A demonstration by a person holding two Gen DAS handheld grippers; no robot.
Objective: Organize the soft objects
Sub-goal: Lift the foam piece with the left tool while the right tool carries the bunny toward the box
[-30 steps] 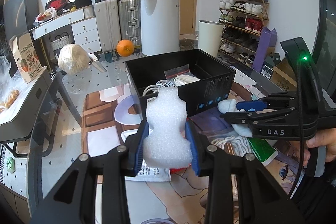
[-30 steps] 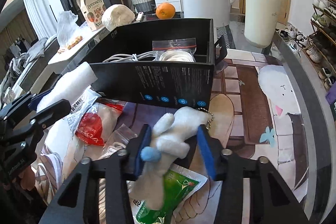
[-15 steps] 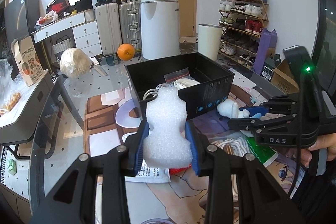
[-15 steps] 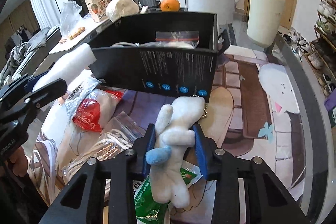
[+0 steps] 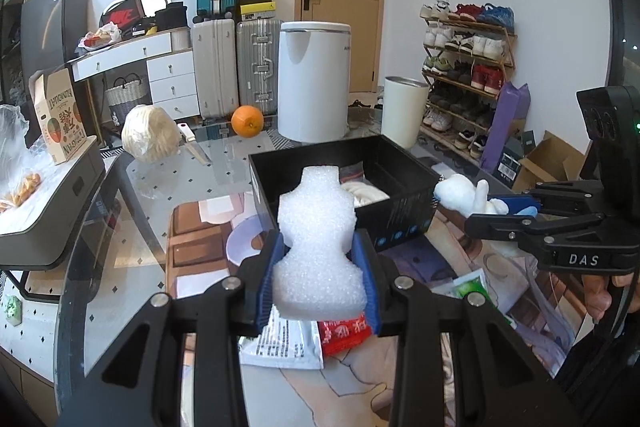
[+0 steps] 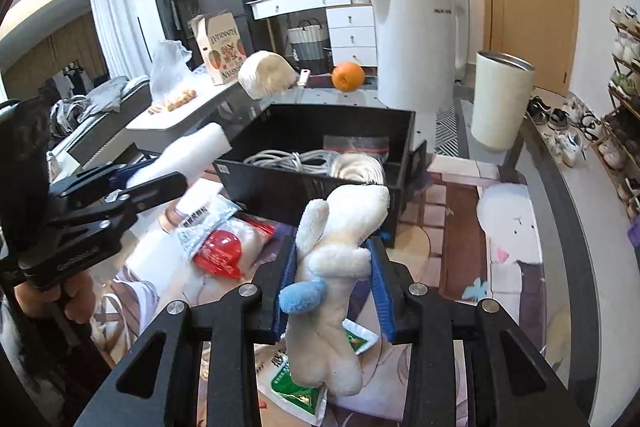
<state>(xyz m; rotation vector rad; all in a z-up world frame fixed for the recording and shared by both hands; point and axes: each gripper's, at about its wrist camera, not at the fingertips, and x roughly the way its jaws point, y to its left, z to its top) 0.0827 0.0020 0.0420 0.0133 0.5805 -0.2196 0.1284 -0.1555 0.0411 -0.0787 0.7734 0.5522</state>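
My left gripper (image 5: 318, 267) is shut on a white foam block (image 5: 318, 247) shaped like a bottle and holds it above the table, just in front of the black box (image 5: 404, 211). My right gripper (image 6: 334, 279) is shut on a white plush toy (image 6: 340, 255) with a blue tail and holds it raised near the box's front wall (image 6: 304, 187). The plush also shows in the left wrist view (image 5: 464, 193), and the foam in the right wrist view (image 6: 188, 153). The box holds coiled white cables (image 6: 280, 159) and a clear bag (image 6: 356, 143).
A red and white packet (image 6: 224, 247), a green packet (image 6: 304, 395) and a bagged cable (image 5: 536, 291) lie on the table below the grippers. An orange (image 5: 247, 121), a knife (image 5: 194, 143) and a wrapped cabbage (image 5: 150, 133) sit at the far edge.
My right gripper closed on the plush toy and lifted it off the table toward the box. My left gripper rose a little with the foam block.
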